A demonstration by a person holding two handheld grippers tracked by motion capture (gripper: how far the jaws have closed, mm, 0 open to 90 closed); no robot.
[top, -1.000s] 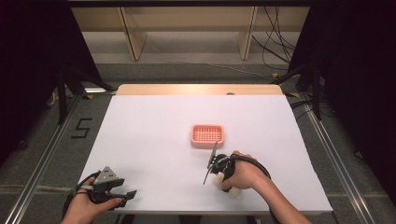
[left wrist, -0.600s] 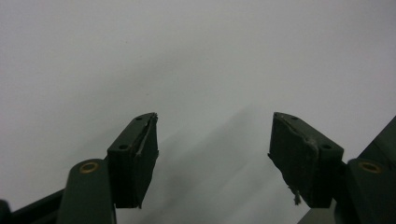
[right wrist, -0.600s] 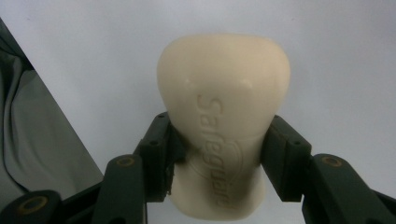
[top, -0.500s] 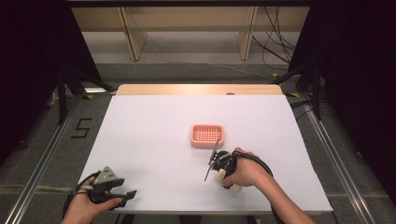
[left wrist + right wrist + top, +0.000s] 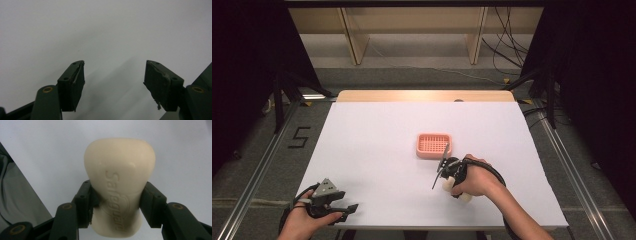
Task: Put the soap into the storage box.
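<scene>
1 pink tray (image 5: 433, 145) empty, right claw (image 5: 117, 202) clamped on soap bar (image 5: 120, 177), left claw (image 5: 113, 82) apart

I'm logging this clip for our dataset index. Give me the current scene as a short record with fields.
surface: white table
held object: cream soap bar embossed "Safeguard"
right gripper: shut on the soap bar, a jaw on each side, near the table's front right
left gripper: open, nothing between the jaws, at the front left corner
other object: pink slotted soap dish, mid-table, nothing in it
</scene>
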